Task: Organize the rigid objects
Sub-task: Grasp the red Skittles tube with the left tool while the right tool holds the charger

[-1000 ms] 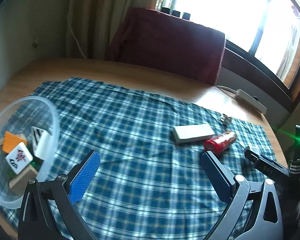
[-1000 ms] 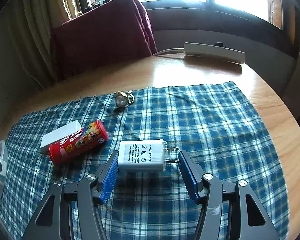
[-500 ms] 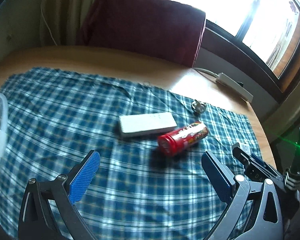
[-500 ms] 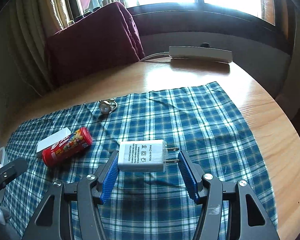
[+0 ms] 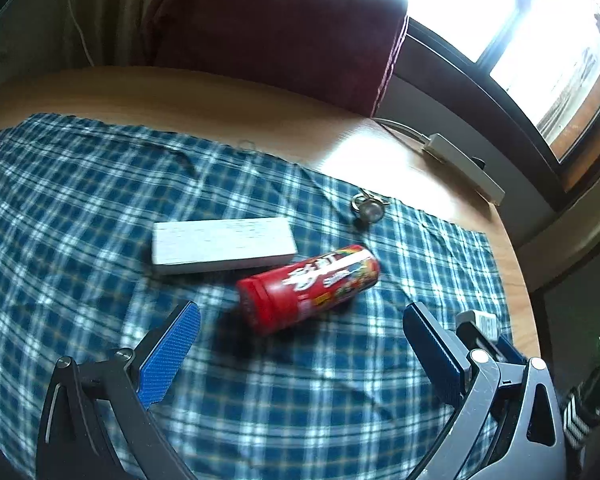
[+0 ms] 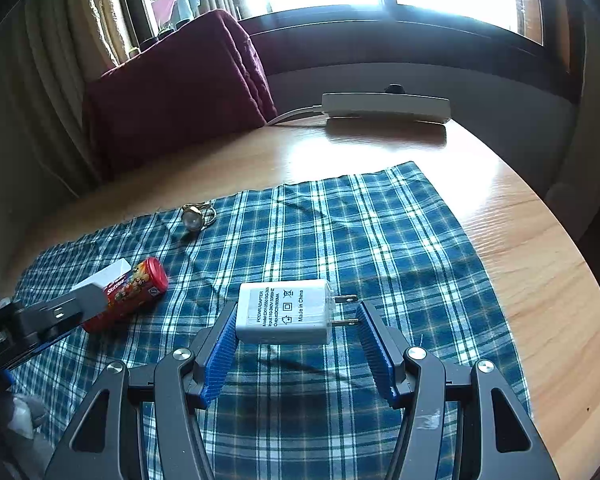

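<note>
Your left gripper (image 5: pixel 300 344), fingers spread wide, sits just short of the can (image 5: pixel 308 288), which lies on the cloth (image 5: pixel 80 200) dead ahead. Its long axis runs cap-near-left to base-far-right. Your right gripper (image 6: pixel 296 344) has fingers clamped on the adapter (image 6: pixel 286 316), prongs pointing right.

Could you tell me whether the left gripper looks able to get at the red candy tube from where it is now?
Probably yes. The left gripper is open and empty, and the red candy tube lies on its side on the plaid cloth just ahead, with nothing between. The white box sits close behind it.
</note>
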`<action>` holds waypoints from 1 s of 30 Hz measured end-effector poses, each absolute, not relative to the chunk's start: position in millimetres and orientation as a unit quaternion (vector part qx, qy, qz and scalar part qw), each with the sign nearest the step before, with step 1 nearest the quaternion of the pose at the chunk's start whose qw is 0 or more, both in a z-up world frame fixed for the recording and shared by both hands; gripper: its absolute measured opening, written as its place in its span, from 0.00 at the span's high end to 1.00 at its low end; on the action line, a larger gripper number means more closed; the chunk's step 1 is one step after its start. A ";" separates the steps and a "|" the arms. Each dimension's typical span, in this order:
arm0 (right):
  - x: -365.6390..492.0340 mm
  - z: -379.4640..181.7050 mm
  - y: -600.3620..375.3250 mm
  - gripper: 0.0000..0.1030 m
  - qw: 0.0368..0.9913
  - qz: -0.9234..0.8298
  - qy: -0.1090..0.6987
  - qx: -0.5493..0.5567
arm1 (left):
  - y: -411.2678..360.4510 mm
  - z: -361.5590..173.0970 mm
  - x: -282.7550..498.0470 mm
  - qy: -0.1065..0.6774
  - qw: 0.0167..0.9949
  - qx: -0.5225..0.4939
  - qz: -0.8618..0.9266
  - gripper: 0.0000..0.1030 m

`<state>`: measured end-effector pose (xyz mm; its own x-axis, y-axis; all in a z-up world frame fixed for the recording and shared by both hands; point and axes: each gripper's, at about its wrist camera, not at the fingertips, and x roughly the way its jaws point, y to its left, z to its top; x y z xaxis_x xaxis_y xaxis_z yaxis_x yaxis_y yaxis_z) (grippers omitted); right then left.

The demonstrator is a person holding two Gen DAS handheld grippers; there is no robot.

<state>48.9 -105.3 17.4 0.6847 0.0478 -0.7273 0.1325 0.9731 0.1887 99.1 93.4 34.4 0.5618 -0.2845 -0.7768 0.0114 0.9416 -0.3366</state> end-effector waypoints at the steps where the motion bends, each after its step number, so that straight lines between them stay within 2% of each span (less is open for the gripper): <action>1: 48.4 17.6 -105.5 0.40 0.911 -0.023 0.396 0.114 | 89.9 32.1 101.0 0.461 0.871 -0.148 -0.084 0.01; 12: 42.7 21.5 -107.5 0.40 0.911 -0.016 0.392 0.125 | 78.3 17.2 118.2 0.467 0.868 -0.163 -0.046 0.01; 30: 38.5 23.2 -109.6 0.40 0.911 -0.017 0.390 0.134 | 53.8 6.5 137.1 0.447 0.891 -0.080 -0.007 0.01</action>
<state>38.5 -109.6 23.2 0.6956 0.0739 -0.7147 0.1353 0.9634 0.2313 137.1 53.8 6.5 0.5996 -0.0847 -0.7958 -0.0587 0.9871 -0.1493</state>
